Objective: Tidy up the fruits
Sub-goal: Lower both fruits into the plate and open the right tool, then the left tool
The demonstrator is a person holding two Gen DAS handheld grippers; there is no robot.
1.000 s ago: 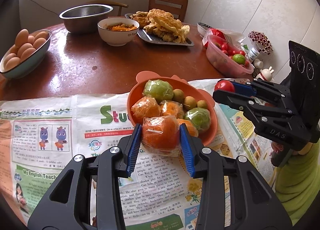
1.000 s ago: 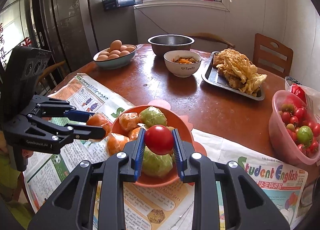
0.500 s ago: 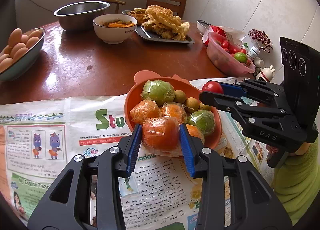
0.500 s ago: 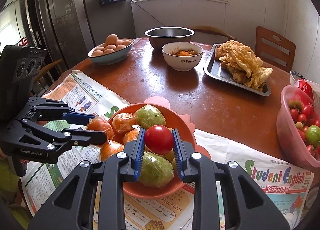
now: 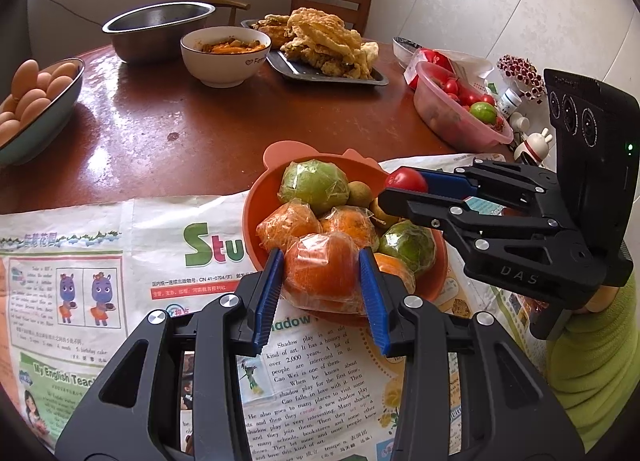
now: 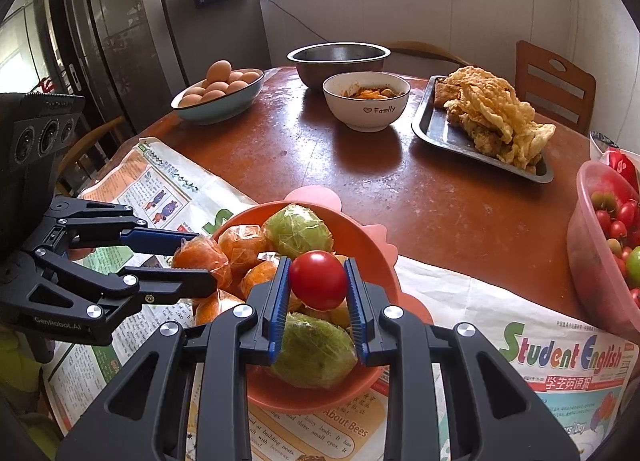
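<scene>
The round brown surface (image 6: 440,201) carries a spread newspaper (image 5: 120,261) along its near side, and on that paper stands the orange fruit bowl (image 6: 360,237), the place where the fruit is being gathered. It already holds two green wrapped fruits, several wrapped oranges and a few small brownish fruits. At the far right, a pink tub (image 6: 580,245) is full of small tomatoes. The step in hand looks like the placing of two fruits at once. The left claw (image 5: 322,273) is clamped on a wrapped orange (image 5: 320,269) at the near left rim of the bowl, where it seems to hang just over or against the pile. The right claw (image 6: 318,281) grips a red tomato (image 6: 318,280) above the middle of the bowl, over the nearer green fruit (image 6: 316,353). The next move probably calls for lowering each fruit into a free hollow, then parting the fingers gently. The heap is high and the plastic wrap is slick, so a fruit let go from above could roll off over the rim; the tomato wants the low gap among the small fruits.
</scene>
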